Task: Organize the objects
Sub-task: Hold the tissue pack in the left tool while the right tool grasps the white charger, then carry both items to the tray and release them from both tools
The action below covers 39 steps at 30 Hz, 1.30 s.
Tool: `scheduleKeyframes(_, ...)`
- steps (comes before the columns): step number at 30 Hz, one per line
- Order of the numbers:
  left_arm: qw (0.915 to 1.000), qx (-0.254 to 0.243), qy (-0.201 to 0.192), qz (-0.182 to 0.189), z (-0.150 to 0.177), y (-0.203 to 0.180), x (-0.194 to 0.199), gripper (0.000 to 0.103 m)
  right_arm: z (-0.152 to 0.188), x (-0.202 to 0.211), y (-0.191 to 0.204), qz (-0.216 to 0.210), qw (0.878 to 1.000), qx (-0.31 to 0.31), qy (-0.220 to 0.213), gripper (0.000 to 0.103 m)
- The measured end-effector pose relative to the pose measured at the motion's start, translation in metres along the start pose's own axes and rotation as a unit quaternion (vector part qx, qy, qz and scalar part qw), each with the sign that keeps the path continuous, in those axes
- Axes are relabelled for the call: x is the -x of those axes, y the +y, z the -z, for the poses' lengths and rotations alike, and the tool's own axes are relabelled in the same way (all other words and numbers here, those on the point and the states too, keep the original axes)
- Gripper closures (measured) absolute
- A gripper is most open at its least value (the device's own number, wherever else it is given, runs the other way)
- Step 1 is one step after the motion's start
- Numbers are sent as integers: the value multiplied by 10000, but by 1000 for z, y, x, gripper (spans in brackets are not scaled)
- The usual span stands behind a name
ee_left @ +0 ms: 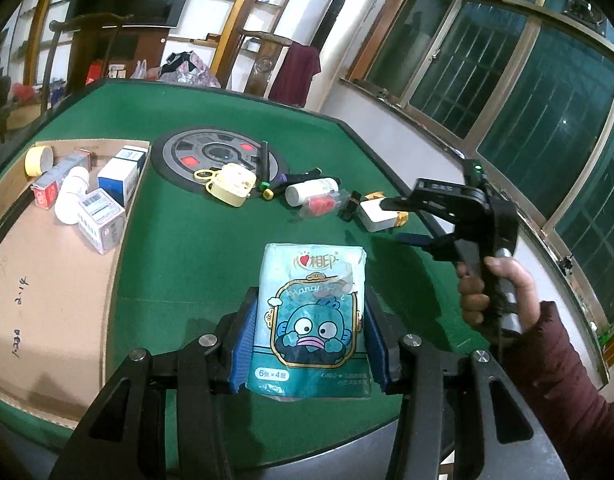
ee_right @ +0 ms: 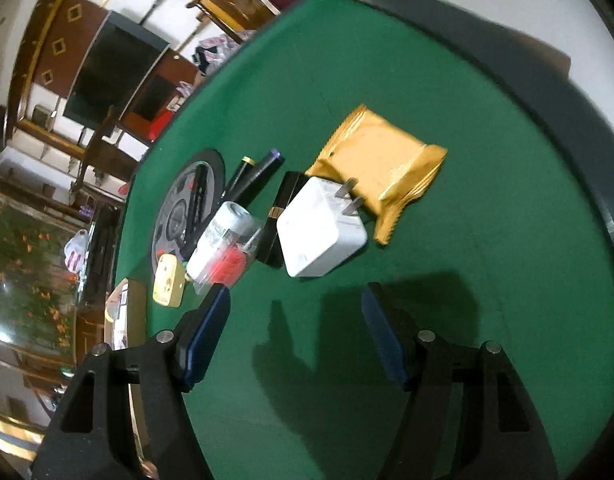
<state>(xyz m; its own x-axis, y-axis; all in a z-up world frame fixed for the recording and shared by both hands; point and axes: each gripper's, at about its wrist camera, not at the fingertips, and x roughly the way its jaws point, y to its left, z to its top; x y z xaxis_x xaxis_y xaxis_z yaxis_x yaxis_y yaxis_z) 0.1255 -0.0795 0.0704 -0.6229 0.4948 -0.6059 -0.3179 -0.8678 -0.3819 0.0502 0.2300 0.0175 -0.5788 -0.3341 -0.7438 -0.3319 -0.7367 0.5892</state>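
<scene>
Both pads of my left gripper (ee_left: 311, 344) clamp the tissue pack (ee_left: 311, 320), held above the green table (ee_left: 195, 248) beside the cardboard box (ee_left: 47, 300), long axis pointing away from me. My right gripper (ee_right: 295, 336) hangs spread wide and empty near the white charger (ee_right: 319, 236).

The tissue pack (ee_left: 313, 320) carries the brand "相印" and, lower down, "6张×4层". Other labels are too small to read.
</scene>
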Motion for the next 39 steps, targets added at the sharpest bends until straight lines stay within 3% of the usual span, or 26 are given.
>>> scheduleKeyframes(11,9999,83,51,40,0,10,-5,60,-22,-29,17,1027,9932,-230,-494,35)
scheduleKeyframes(17,9999,123,67,71,2,15,-5,60,-18,-42,46,2055,9755,487,-616,41)
scheduleKeyframes(18,9999,133,59,65,2,17,-4,60,-15,-41,47,2066,9747,571,-636,43)
scheduleKeyframes(21,9997,222,24,51,1,23,-1,60,-11,-37,49,1969,9771,631,-497,55)
scheduleKeyframes(24,9995,316,-31,31,1,30,5,60,-3,-27,44,1796,9805,649,-471,59)
scheduleKeyframes(34,9984,467,-269,-148,2,42,24,60,29,10,32,827,9941,574,-393,59)
scheduleKeyframes(39,9962,694,-368,-377,-1,64,32,60,47,19,46,284,9970,686,-197,60)
